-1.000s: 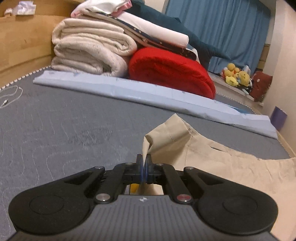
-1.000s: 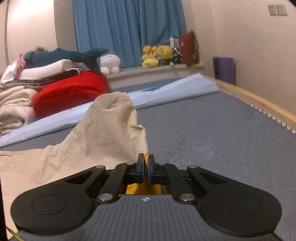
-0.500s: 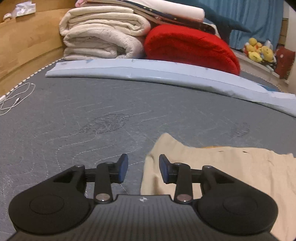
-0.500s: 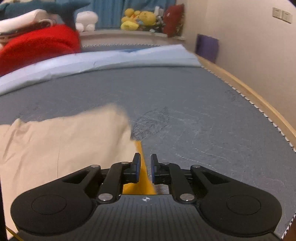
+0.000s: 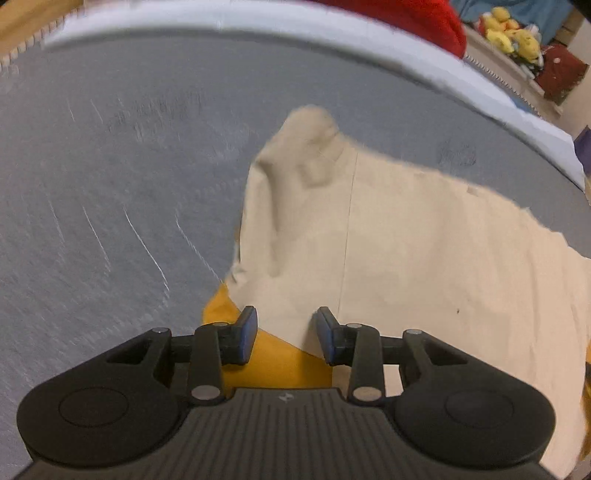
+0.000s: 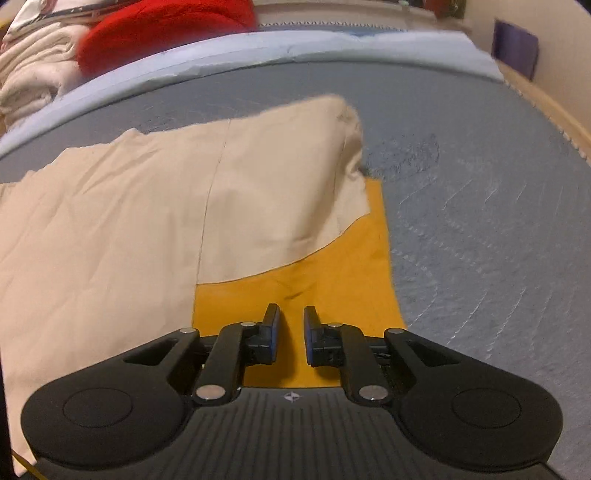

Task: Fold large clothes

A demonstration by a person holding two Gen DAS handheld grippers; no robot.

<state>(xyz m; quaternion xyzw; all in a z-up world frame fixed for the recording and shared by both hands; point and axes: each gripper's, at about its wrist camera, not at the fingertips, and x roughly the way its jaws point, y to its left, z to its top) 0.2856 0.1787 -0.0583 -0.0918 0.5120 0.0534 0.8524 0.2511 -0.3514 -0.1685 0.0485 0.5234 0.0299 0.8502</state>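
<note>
A beige garment (image 5: 406,251) lies spread on the grey bed surface (image 5: 110,192), folded over so its yellow-orange side (image 6: 332,269) shows near me. My left gripper (image 5: 286,334) stands open just above the garment's near left corner, nothing pinched between its blue pads. In the right wrist view the beige garment (image 6: 147,206) fills the left half. My right gripper (image 6: 290,332) hovers over the yellow-orange part; its jaws are opening, a narrow gap between the pads, no cloth gripped.
A pale blue folded sheet (image 6: 332,48) runs across the far side of the bed. Behind it lie a red blanket (image 6: 166,26) and cream folded blankets (image 6: 29,81). Plush toys (image 5: 513,33) sit far right. A wooden bed edge (image 6: 554,110) borders the right.
Both grippers let go of the beige cloth they held pinched and raised, then tipped downward. The cloth dropped flat onto the bed, showing its yellow-orange side.
</note>
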